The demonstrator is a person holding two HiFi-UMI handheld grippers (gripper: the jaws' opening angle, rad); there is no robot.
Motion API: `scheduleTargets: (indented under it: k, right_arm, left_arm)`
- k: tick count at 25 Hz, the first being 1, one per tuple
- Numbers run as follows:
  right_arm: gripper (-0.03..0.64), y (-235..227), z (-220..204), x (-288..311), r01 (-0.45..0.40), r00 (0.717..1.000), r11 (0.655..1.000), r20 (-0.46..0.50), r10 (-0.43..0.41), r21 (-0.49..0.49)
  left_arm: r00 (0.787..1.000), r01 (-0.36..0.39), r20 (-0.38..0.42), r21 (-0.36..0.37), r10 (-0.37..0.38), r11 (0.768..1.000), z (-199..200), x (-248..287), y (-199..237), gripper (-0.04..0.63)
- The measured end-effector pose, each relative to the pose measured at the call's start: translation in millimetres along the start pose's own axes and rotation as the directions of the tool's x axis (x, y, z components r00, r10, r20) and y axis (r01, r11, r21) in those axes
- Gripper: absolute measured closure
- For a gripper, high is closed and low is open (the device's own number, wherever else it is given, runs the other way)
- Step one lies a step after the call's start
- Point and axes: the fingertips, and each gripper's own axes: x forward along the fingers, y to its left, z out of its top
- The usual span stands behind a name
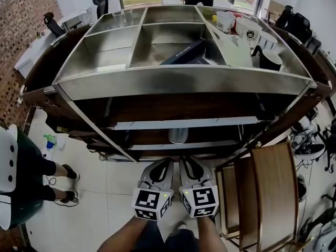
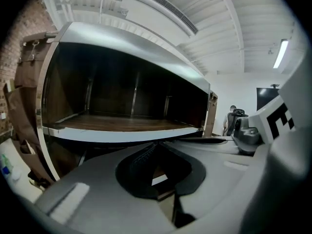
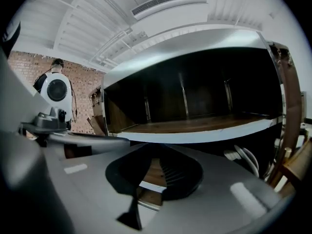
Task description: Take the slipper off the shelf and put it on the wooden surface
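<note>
The shelf in front of me is topped by a steel tray split into compartments. A clear glass stands in the far left one, a dark box lies slanted in the middle one, and white mugs and a black mug crowd the right side. Under that top run wooden boards with pale front edges, and a pale slipper sits on one of the lower ones. On the white tiled floor a spray bottle stands at my left and wooden furniture at my right.
</note>
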Motion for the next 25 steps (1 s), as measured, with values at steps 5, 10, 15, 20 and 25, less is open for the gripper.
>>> scheduleTargets:
  k: [5, 10, 15, 20, 25]
  right_arm:
    - [0.585, -16, -33, 32, 0.008, 1.0, 1.0, -0.014, -0.008, 0.001]
    - [0.563, -38, -73, 67, 0.049, 0.998, 0.998, -0.033, -0.048, 0.026]
    - [0.55, -59, -110, 105, 0.071, 0.995, 0.997, -0.067, -0.069, 0.031]
    - [0.531, -77, -131, 147, 0.101, 0.992, 0.995, -0.078, -0.099, 0.011]
    - [0.518, -95, -148, 182, 0.149, 0.984, 0.989, -0.099, -0.147, 0.016]
  left_arm:
    - [1.0, 0.0, 0.015, 0.005, 0.0, 1.0, -22, 25, 12, 0.591]
    - [1.0, -0.011, 0.012, 0.002, 0.011, 1.0, -52, 48, 31, 0.591]
    - [1.0, -0.025, 0.002, -0.002, 0.025, 1.0, -75, 67, 50, 0.591]
    - [1.0, -0.02, -0.001, -0.001, 0.02, 1.0, -83, 86, 64, 0.591]
    - [1.0, -0.008, -0.014, 0.018, 0.008, 1.0, -90, 101, 71, 0.591]
